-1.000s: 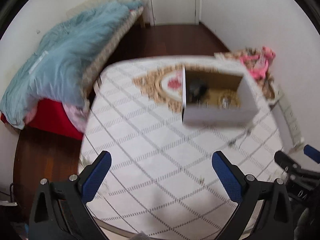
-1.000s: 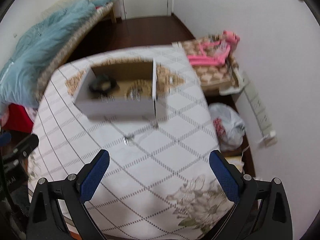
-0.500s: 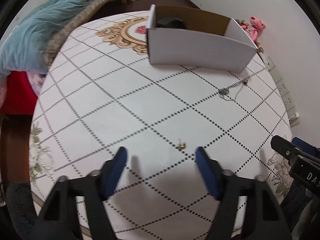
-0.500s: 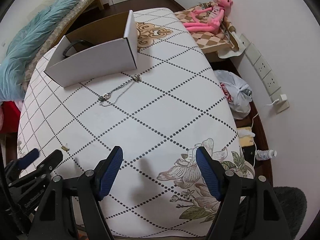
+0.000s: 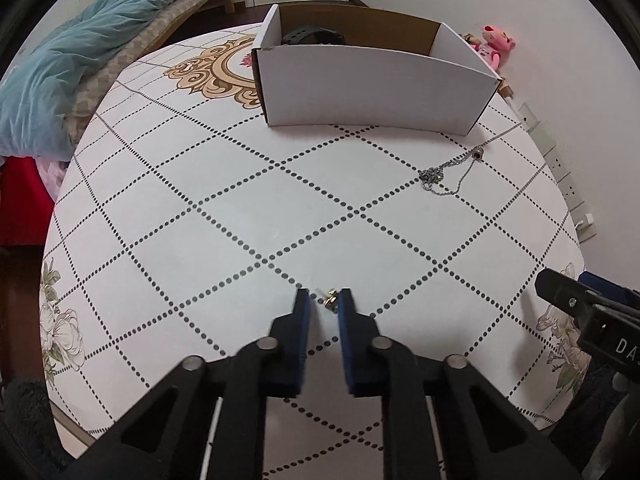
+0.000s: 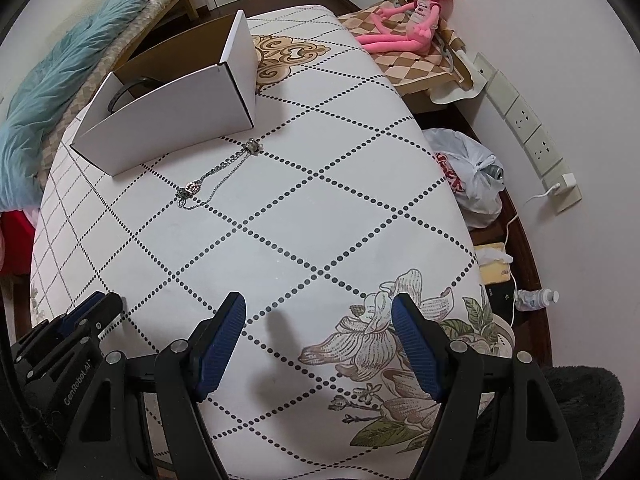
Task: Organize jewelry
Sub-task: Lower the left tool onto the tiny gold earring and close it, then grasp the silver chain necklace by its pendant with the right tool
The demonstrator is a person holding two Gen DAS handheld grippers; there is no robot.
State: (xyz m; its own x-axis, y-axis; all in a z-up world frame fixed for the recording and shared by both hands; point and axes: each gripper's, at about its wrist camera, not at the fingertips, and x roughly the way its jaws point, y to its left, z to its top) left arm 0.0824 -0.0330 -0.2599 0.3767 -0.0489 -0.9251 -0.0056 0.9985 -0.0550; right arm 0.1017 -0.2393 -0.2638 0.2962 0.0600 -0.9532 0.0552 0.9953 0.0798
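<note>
L tool [image 5: 323, 300] nearly closed round gold earring [image 5: 330, 298], not yet gripping; R tool [image 6: 318, 312] wide open, empty, well short of box [image 6: 172, 108].

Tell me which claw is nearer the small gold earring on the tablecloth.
Left. The left claw straddles the small gold earring, blue pads close on both sides. The right claw hangs open over the floral table edge, off to the earring's right.

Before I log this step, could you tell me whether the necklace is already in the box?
No, the necklace lies on the table, outside the box.
</note>
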